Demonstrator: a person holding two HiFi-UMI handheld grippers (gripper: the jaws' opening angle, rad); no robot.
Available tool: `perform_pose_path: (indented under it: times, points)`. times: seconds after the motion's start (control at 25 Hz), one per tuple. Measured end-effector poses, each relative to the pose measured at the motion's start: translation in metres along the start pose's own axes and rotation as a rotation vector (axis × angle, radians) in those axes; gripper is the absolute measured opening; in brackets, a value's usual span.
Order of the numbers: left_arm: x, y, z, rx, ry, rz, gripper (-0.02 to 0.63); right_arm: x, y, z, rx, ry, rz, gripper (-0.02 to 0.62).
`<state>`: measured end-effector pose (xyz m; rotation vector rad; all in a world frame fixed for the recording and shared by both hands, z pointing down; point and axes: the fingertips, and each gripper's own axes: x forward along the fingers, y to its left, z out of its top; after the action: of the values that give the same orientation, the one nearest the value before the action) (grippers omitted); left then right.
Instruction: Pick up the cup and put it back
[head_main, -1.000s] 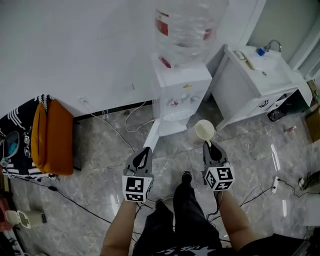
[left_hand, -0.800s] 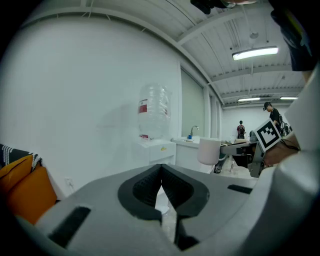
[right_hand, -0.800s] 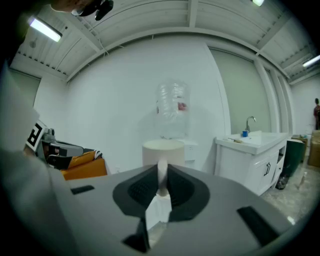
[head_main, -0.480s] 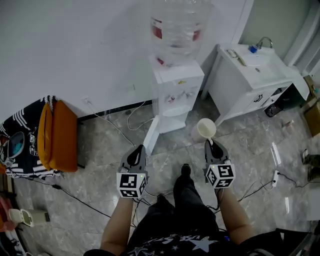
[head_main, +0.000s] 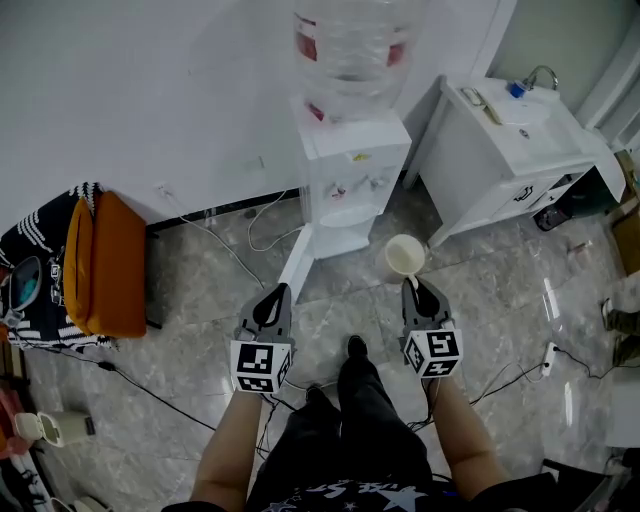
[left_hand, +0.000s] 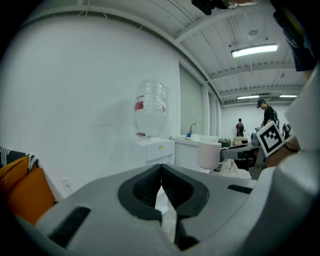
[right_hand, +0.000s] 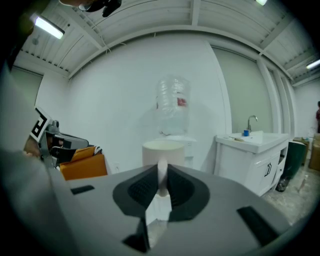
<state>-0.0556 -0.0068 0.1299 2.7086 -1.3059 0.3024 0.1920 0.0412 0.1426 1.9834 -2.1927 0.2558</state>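
A cream cup (head_main: 405, 257) hangs upright in the air in front of the water dispenser (head_main: 345, 170). My right gripper (head_main: 414, 285) is shut on its handle. In the right gripper view the handle (right_hand: 162, 181) is pinched between the pads and the cup's body (right_hand: 163, 150) stands just beyond them. My left gripper (head_main: 272, 295) is level with the right one, to its left. In the left gripper view its jaws (left_hand: 161, 174) meet with nothing between them. The cup (left_hand: 208, 155) shows off to their right.
The dispenser carries a big clear bottle (head_main: 350, 45) and stands against the white wall. A white sink cabinet (head_main: 510, 140) is to its right. An orange bag (head_main: 100, 265) lies at the left. Cables (head_main: 210, 245) run over the marble floor. The person's legs (head_main: 350, 420) are below.
Both grippers have drifted a little towards the dispenser, the left one also slightly leftward. The cup stays held by its handle in the right gripper.
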Motion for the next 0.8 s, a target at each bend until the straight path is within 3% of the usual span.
perform_pose_path:
  times: [0.44, 0.56, 0.8]
  points:
    - [0.116, 0.028, -0.081, -0.029, 0.055, 0.026, 0.011, 0.132, -0.048, -0.075, -0.050, 0.052, 0.057, 0.041]
    - [0.148, 0.039, -0.125, -0.038, 0.053, 0.041, 0.009, 0.169, -0.057, -0.115, -0.073, 0.048, 0.078, 0.041]
    - [0.213, 0.058, -0.234, 0.025, 0.054, 0.035, 0.009, 0.220, -0.066, -0.228, -0.054, 0.069, 0.099, 0.041]
